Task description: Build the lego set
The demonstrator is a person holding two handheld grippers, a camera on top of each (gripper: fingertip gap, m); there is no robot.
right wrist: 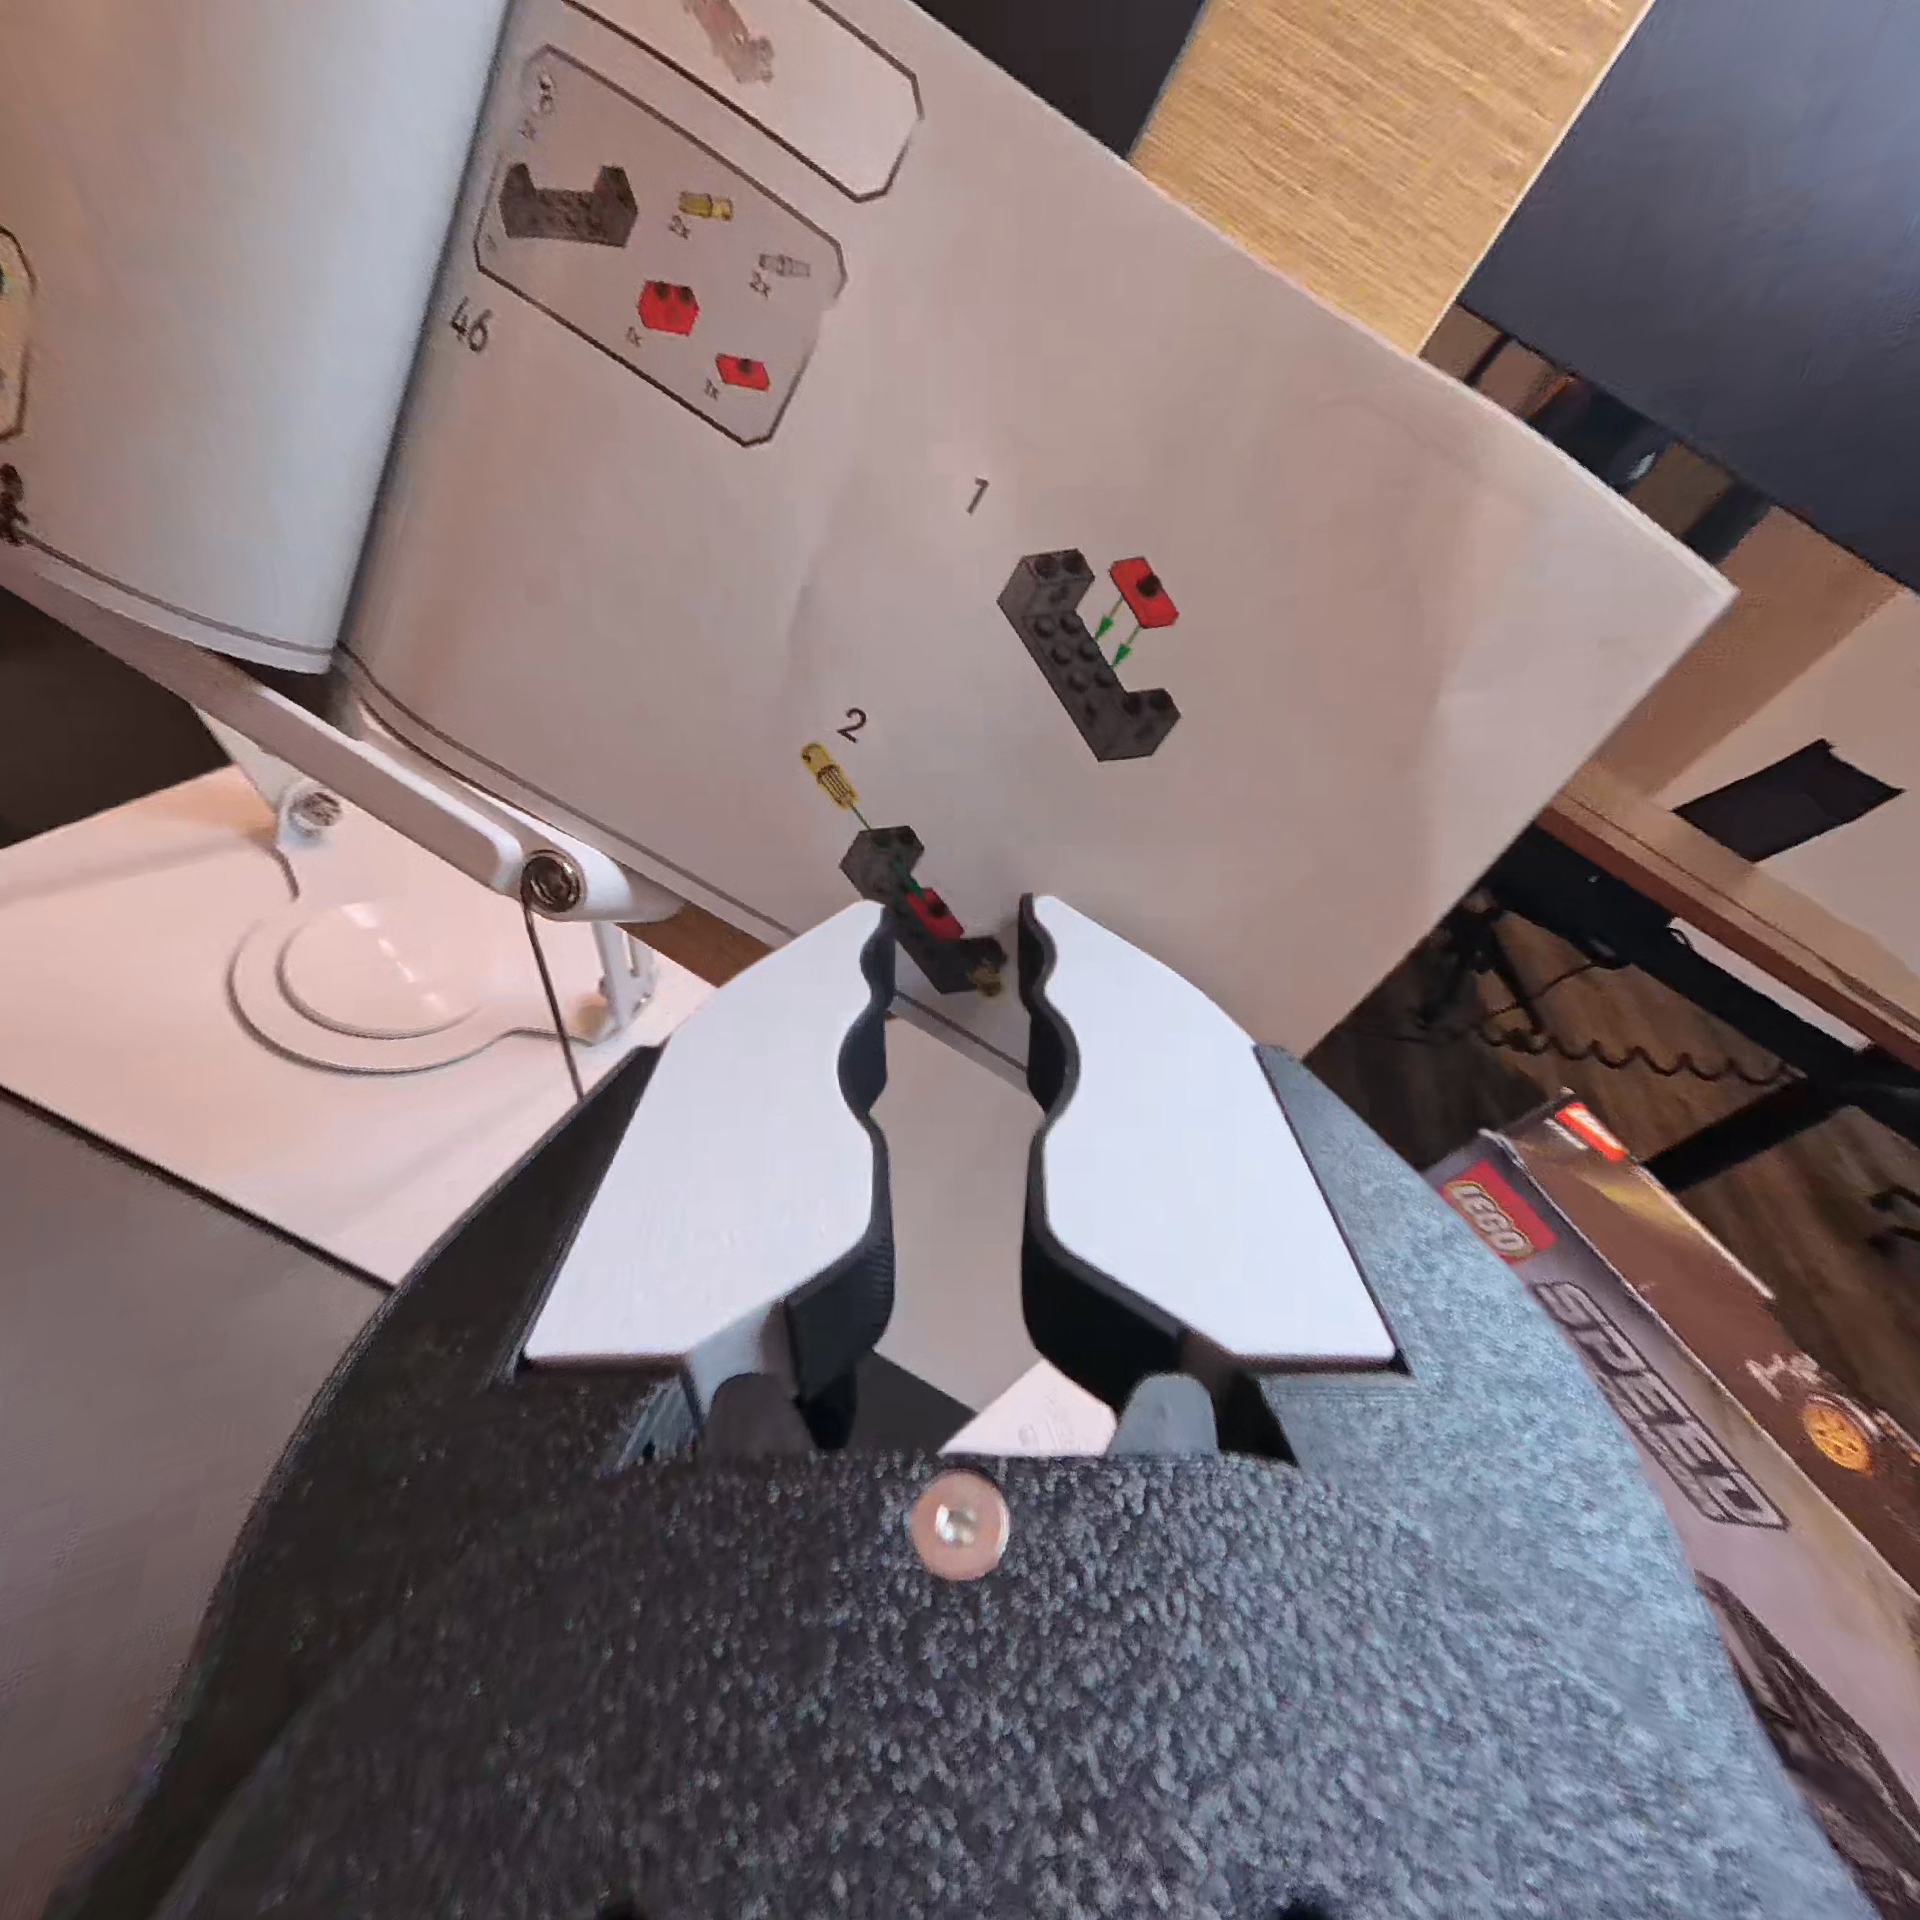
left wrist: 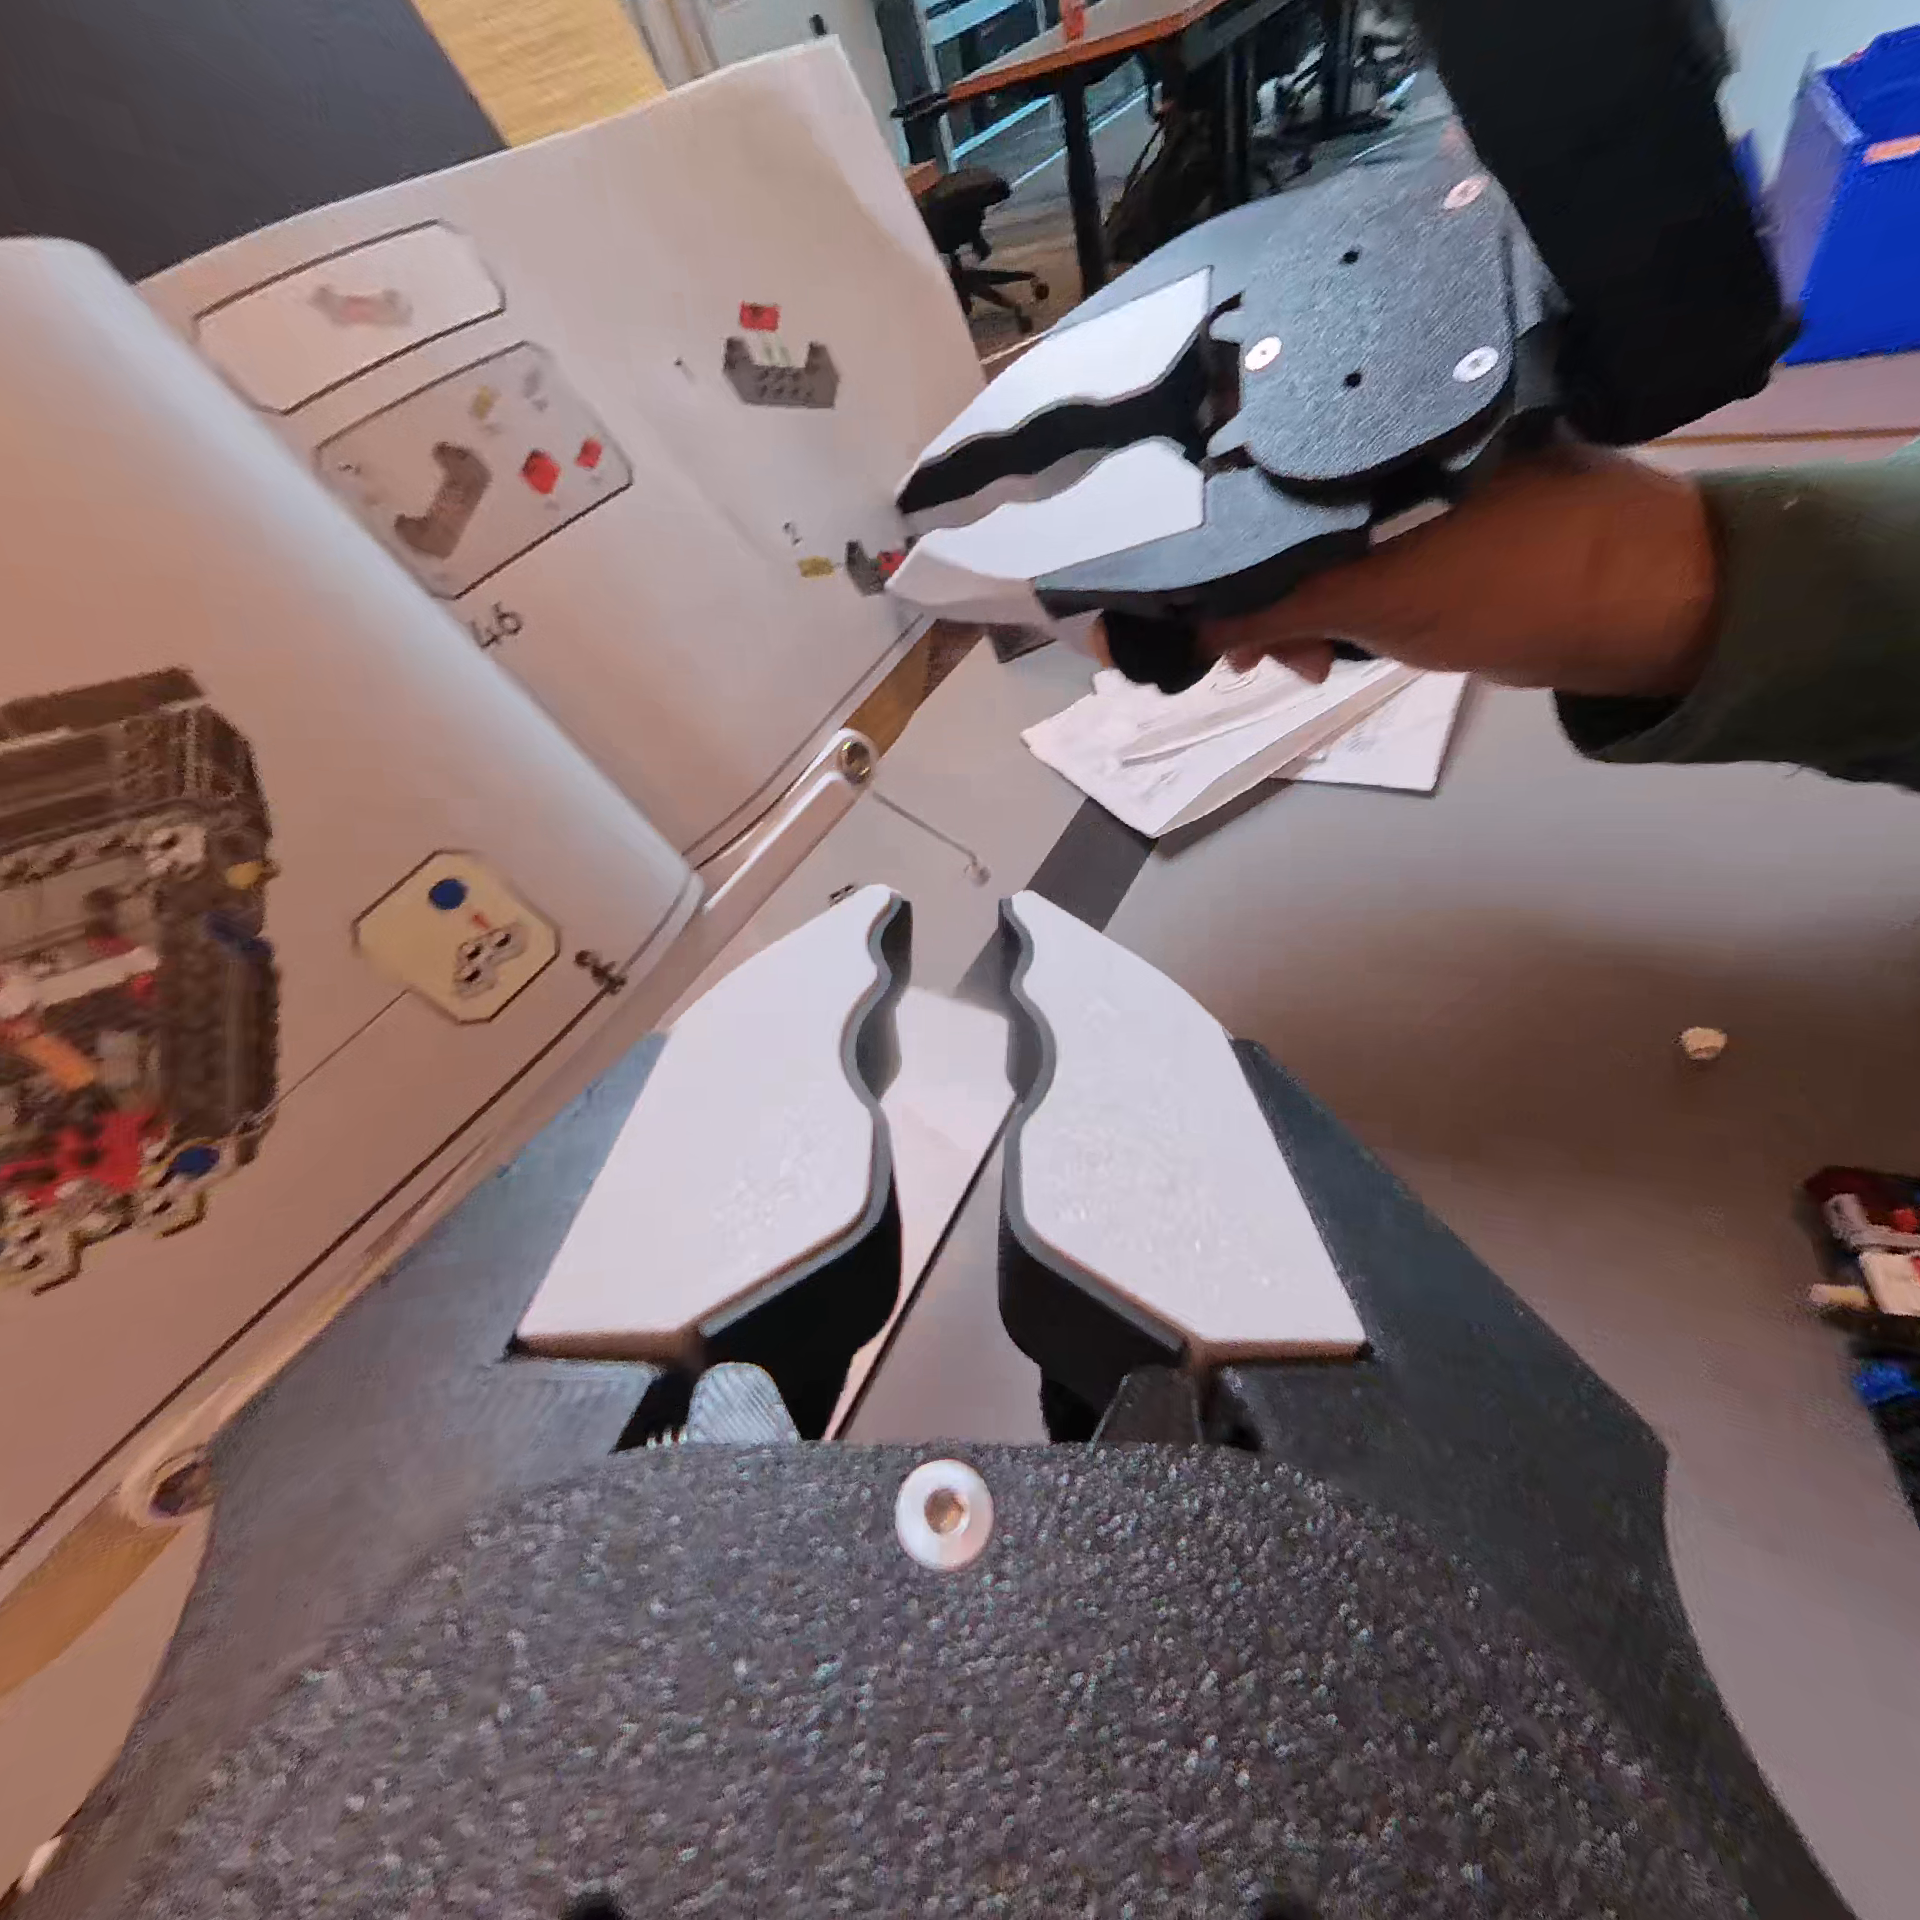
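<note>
Instruction booklet point(right wrist: 1143, 416), propped open on white stand point(right wrist: 499, 831), fills upper centre of right wrist view, lower page edge just ahead of right gripper point(right wrist: 956, 914), jaws parted and empty; left gripper point(left wrist: 951, 904), likewise parted and empty, farther off; loose bricks point(left wrist: 1870, 1268) at right edge.

Left gripper point(left wrist: 954, 906): fingers parted by a narrow gap, nothing held, pointed forward and low. Right gripper point(right wrist: 954, 906): fingers parted, nothing held, raised, gripped from below by right hand point(left wrist: 1475, 582), tips point(left wrist: 902, 540) level.
</note>
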